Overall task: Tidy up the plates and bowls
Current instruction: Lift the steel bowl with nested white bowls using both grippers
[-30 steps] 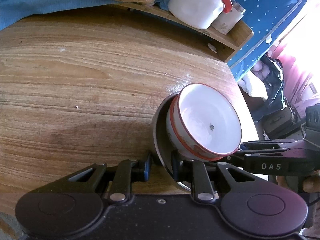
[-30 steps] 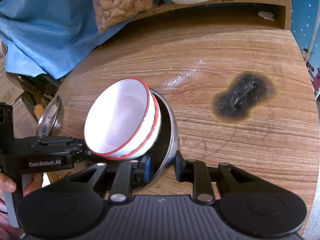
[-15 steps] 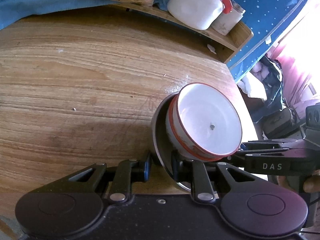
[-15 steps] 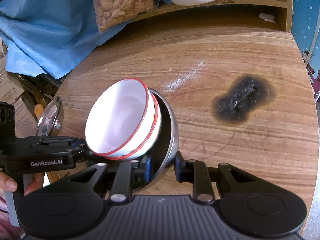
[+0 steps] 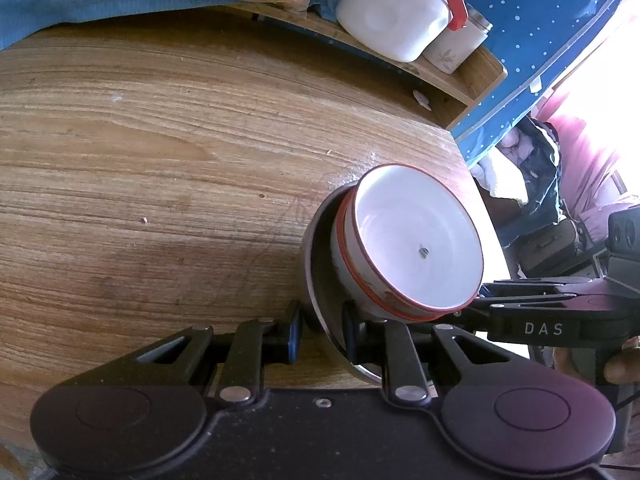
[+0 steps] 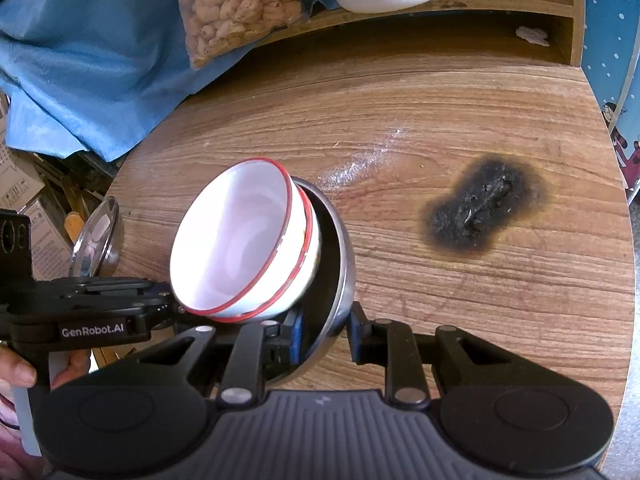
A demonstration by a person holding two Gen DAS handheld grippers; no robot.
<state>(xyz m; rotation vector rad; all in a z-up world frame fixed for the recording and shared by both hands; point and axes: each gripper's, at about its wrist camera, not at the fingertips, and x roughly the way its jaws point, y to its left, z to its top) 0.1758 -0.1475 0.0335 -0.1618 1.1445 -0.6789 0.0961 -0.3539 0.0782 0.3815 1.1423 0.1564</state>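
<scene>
- Grips the near rim of the steel bowl [image 5: 320, 264] with the left gripper [image 5: 322, 332]: fingers clenched, one pad inside the wall and one outside.
- Shows a shiny round metal piece [image 6: 96, 236] by the left edge of the bench [image 5: 160, 160], not yet gathered; cannot tell whether it is a plate or a lid.
- Finds two white red-rimmed bowls [image 5: 416, 240] already nested together and sitting inside the steel bowl, so the stacking looks done.
- Holds the whole stack tilted near the front edge of the bench; cannot tell whether it touches the wood or hangs just above it.
- Pinches the same rim with the right gripper [image 6: 327, 334], fingers likewise clenched on the steel wall.
- Leaves, by judgement, only setting the stack down in its final place: perhaps further in on the bench, clear of the burn mark [image 6: 480, 212] toward the right edge.
</scene>
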